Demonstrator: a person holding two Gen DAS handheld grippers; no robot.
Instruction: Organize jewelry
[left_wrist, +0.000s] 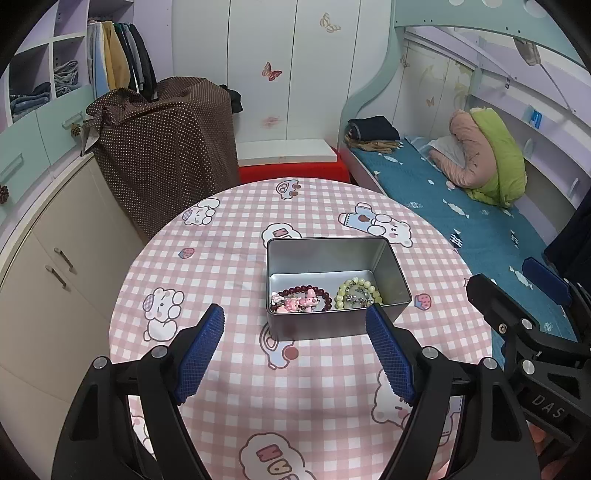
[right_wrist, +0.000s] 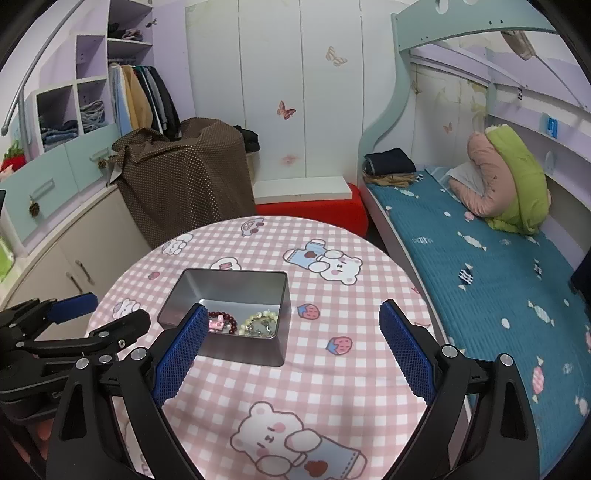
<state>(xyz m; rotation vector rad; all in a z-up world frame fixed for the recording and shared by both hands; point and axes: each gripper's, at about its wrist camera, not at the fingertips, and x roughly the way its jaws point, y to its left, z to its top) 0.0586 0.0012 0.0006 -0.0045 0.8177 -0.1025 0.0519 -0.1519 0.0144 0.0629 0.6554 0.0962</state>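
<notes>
An open silver tin box stands on the round table. Inside lie a dark red bead bracelet with pink charms and a pale green bead bracelet. My left gripper is open and empty, just short of the box's near wall. My right gripper is open and empty, to the right of the box. Each gripper shows in the other view, the right and the left.
The table has a pink checked cloth with bear prints. A bed with a teal cover runs along the right. Cabinets and a brown dotted cover stand on the left.
</notes>
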